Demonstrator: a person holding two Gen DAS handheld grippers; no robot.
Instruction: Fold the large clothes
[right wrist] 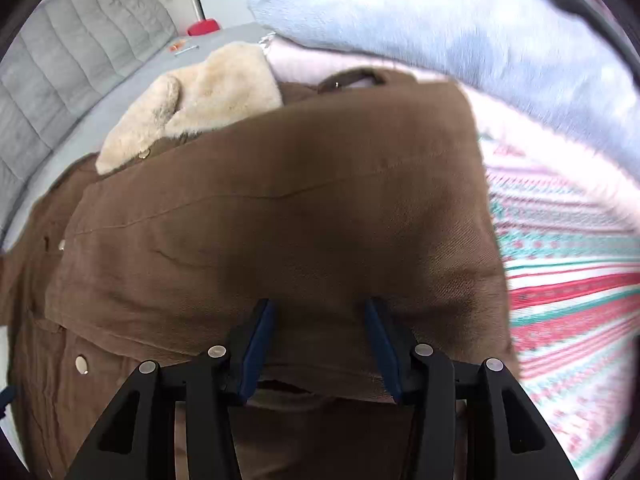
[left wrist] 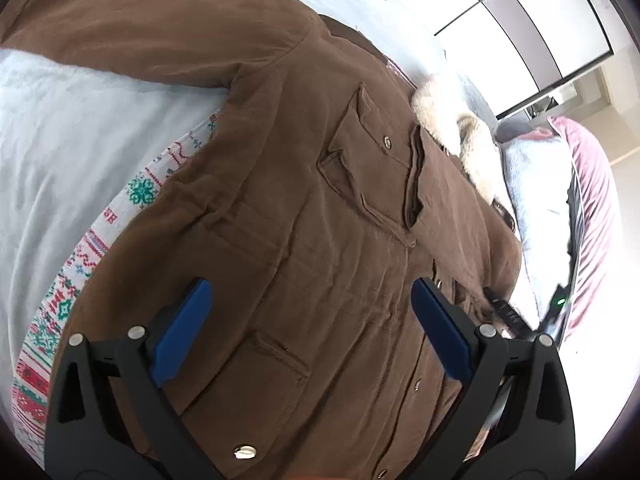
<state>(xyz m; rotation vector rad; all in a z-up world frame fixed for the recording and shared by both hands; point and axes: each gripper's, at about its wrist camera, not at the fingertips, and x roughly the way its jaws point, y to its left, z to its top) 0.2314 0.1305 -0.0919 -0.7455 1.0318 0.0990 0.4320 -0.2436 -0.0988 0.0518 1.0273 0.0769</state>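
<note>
A large brown coat [left wrist: 304,208] with a cream fur collar [left wrist: 464,136] lies spread on a bed. My left gripper [left wrist: 310,300] is open and empty, hovering just above the coat's front near its waist and pockets. In the right wrist view one brown sleeve [right wrist: 280,216] is folded across the coat's body, below the fur collar [right wrist: 192,104]. My right gripper [right wrist: 320,320] has its blue fingers [right wrist: 256,340] on either side of the sleeve's cuff end, partly closed on it.
A patterned red, green and white blanket [left wrist: 60,308] lies under the coat, also in the right wrist view [right wrist: 568,280]. A pale blue blanket [right wrist: 440,20] and a pink-striped pillow [left wrist: 592,208] lie beyond it. A grey padded headboard [right wrist: 80,40] stands at the back left.
</note>
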